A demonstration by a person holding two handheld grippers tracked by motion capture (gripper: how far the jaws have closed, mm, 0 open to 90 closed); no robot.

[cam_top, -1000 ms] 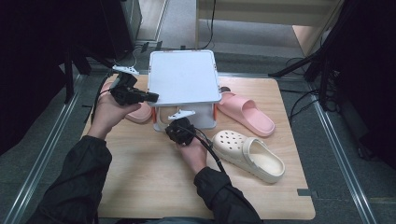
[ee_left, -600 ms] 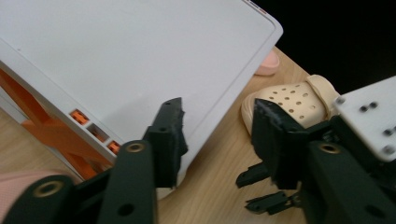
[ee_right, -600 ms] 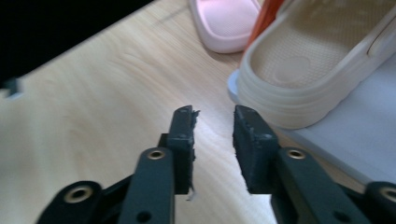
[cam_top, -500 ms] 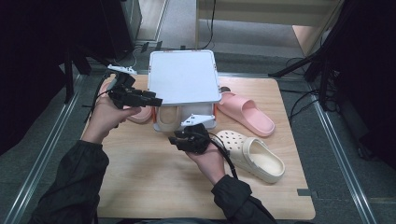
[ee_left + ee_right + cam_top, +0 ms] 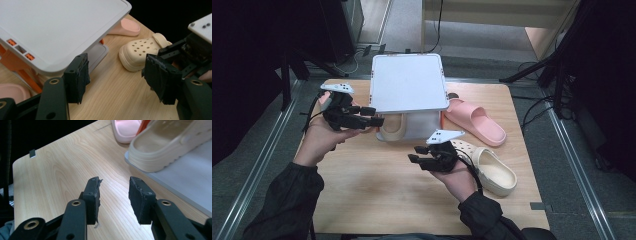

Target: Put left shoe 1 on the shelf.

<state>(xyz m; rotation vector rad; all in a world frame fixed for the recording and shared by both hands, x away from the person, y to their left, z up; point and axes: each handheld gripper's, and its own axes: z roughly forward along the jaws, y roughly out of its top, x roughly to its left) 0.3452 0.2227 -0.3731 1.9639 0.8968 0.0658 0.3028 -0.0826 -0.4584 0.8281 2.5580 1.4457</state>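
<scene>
High view: both tongs empty beside the two-tier shoe rack

High view, table (image 5: 362,200) of light wood. White shoe rack (image 5: 408,82) stands at the far middle, flat top tier over a lower grey shelf, orange legs seen in the left gripper view. One cream clog (image 5: 393,127) sits on the lower shelf under the top tier, partly hidden. Its mate, second cream clog (image 5: 492,167), lies on the table to the right of the rack, perforated toe toward the rack. Pink slide (image 5: 476,121) lies on the table just right of the rack, beyond the second clog. Another pink shoe (image 5: 11,91) shows at the rack's left foot in the left gripper view; probably the matching slide, only an edge is visible.

Left tongs (image 5: 373,116): held level at the rack's left front corner, tips pointing at the shelved clog, near it but apart. Jaws have just been opening and stand wide, nothing between them.

Right tongs (image 5: 418,161): held above bare table in front of the rack, just left of the second clog, tips pointing left. Jaws have just been opening, now partway apart, nothing between them. Right gripper view looks across the wood toward the shelved clog (image 5: 170,142) on its grey shelf
</scene>
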